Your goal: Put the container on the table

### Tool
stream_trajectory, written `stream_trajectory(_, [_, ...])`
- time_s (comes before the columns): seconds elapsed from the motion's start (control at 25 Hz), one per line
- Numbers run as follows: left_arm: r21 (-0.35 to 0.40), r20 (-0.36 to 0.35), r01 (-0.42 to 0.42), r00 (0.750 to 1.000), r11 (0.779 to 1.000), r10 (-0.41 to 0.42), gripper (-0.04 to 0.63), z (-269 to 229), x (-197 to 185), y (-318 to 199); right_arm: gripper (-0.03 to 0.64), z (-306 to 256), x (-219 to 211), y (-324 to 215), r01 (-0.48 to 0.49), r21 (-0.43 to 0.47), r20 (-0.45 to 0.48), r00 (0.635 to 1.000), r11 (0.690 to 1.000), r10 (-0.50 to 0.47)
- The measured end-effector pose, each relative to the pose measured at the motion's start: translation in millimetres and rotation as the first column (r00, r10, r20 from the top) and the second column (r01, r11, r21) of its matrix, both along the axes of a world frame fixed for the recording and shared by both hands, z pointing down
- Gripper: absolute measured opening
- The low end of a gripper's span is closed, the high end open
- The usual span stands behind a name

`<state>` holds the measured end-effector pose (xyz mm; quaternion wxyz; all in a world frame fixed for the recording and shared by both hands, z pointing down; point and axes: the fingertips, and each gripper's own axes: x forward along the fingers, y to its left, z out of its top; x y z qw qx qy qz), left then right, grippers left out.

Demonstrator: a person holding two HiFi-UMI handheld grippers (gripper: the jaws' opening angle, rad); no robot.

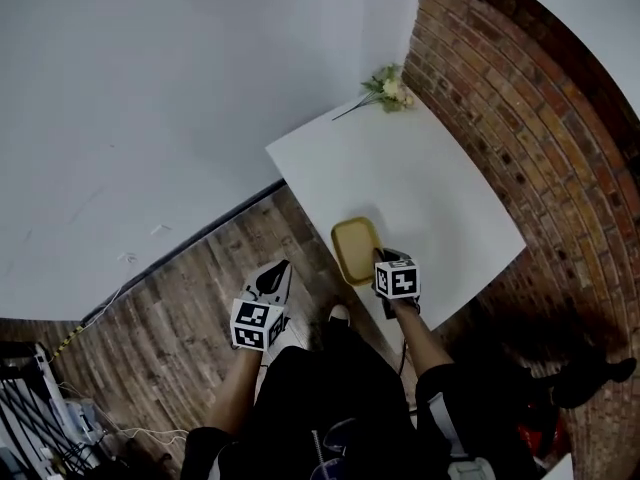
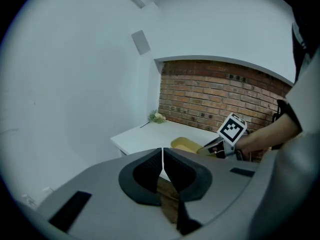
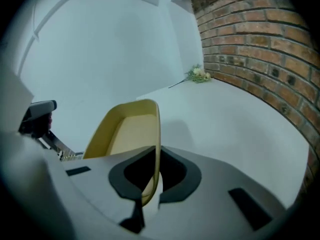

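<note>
**Item 1: container (image 1: 356,250).** Shallow yellow tray, empty, open side up. It is over the near edge of the white table (image 1: 430,168), at the end closest to the person. Whether its base already touches the tabletop cannot be told; the right gripper view shows it tipped slightly.

**Item 2: right gripper (image 1: 384,261).** Jaws pinch 1 side wall of the container, with the rim running between the 2 pads.

**Item 3: left gripper (image 1: 270,280).** Jaws pressed together with nothing between them. It is held over the wooden floor (image 1: 190,318) beside the table, well apart from the container.

**Item 4: surroundings.** 1 sprig of flowers (image 1: 388,88) lies at the far corner of the table, well apart from the container. A brick wall (image 1: 540,118) is on the right and a white wall (image 1: 150,88) on the left.

**Status.** The container has been brought to the table, so the carry looks nearly done. What seems left is to settle it flat, probably further in from the edge, then release the pinch and withdraw.
</note>
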<state>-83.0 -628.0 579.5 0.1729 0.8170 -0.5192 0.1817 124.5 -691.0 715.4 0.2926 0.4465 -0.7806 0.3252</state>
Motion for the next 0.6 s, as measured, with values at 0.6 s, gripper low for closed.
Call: stream_trajectory(0.6, [-0.07, 0.049, 0.103, 0.994, 0.992, -0.1, 0.021, 12.5, -34.8, -0.3, 0.025, 53.2, -24.1, -73.3, 0.219, -0.023, -0.084, 0.972, 0.975, -0.221])
